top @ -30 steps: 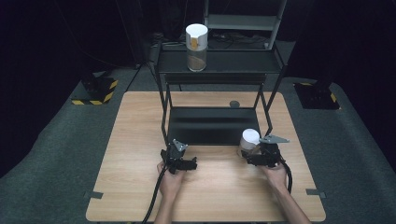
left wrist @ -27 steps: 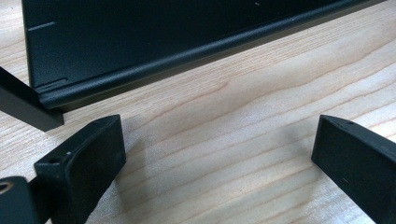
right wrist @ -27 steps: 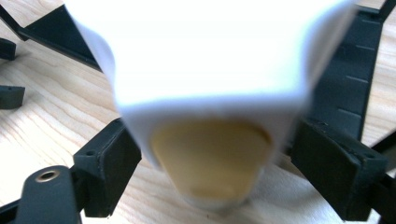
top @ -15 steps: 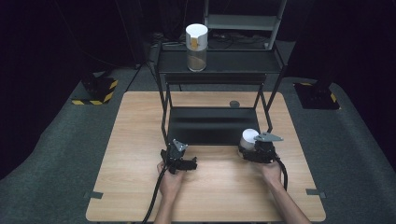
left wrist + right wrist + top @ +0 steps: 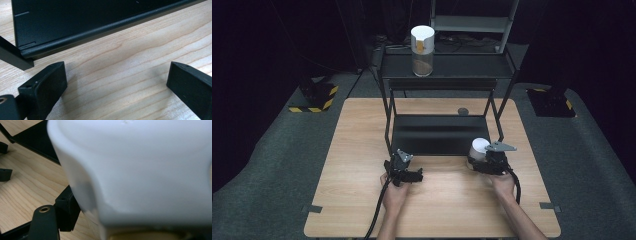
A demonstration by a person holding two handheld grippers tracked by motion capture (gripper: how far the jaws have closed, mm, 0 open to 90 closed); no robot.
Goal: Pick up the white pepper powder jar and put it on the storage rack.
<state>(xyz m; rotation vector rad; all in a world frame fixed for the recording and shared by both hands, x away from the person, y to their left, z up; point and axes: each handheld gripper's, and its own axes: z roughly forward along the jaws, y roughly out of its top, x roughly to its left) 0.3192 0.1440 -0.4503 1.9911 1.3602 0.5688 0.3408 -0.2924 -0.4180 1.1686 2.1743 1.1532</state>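
In the right gripper view the white-lidded cylindrical container (image 5: 140, 170) sits so close that its outline runs off the frame at top and right, and one jaw is hidden behind it; the other black jaw presses against its side. The right gripper (image 5: 484, 161) has just been closing and now grasps this container, which stands on the light wooden worktop (image 5: 362, 150) just in front of the right corner of the black metal shelf rack (image 5: 447, 82). The container's lower body is hard to make out from above. The left gripper (image 5: 404, 170) rests released, jaws wide apart over bare wood, just before the rack's lower black tray (image 5: 75, 22). Open worktop lies between the two grippers. A second white-lidded container (image 5: 422, 50) stands on the rack's upper shelf, well apart.
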